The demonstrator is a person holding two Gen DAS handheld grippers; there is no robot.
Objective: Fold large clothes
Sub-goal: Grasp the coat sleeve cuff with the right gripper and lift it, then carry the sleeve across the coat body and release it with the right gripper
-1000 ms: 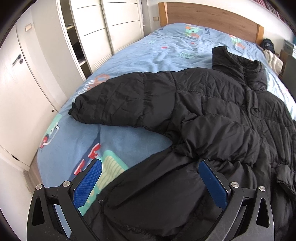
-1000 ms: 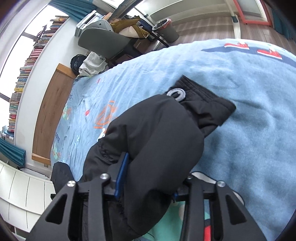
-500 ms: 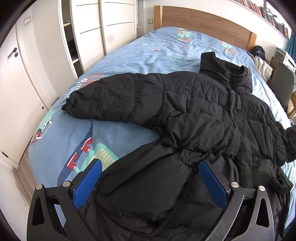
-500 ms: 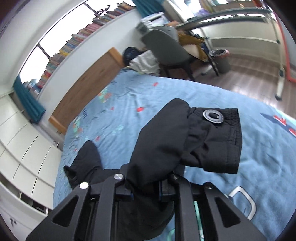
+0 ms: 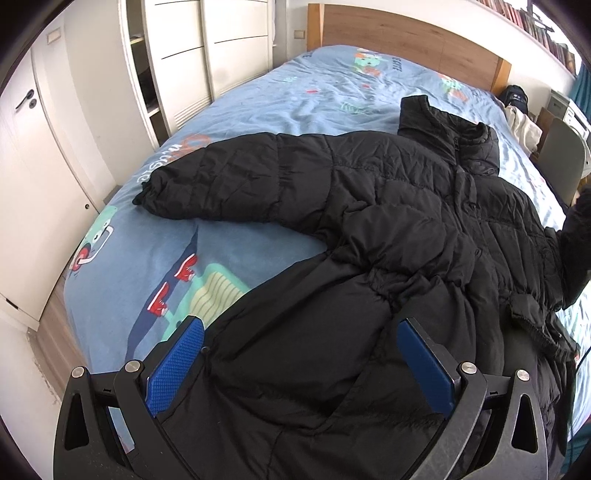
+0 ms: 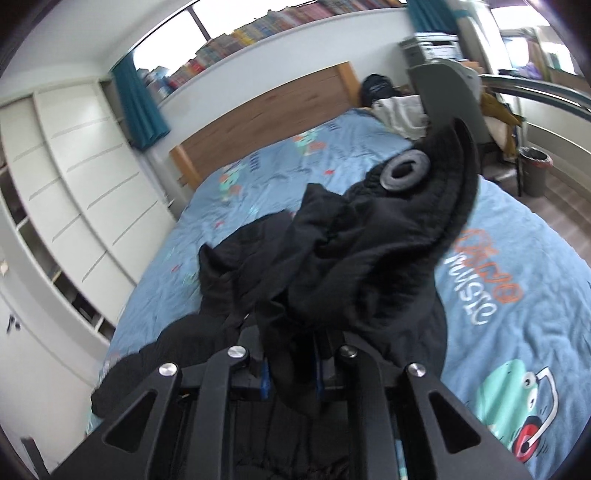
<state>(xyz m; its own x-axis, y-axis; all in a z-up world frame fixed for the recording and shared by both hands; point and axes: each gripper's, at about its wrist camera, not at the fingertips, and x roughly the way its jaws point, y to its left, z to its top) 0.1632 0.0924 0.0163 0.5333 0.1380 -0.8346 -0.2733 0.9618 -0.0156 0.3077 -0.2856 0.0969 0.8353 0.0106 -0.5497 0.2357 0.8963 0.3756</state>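
Black coat (image 5: 388,229) lies lengthwise on bed (image 5: 258,103), collar toward headboard (image 5: 406,33)

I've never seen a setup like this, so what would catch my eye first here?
A big black puffer jacket sprawls across a blue cartoon-print bedspread, one sleeve stretched toward the white wardrobes. The right gripper is shut on the other sleeve's cuff, held above the bed, while the left gripper hovers open over the hem.

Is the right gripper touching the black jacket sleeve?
Touching. In the right wrist view the right gripper is shut on the jacket sleeve: black fabric is pinched between its blue pads and hangs over them.
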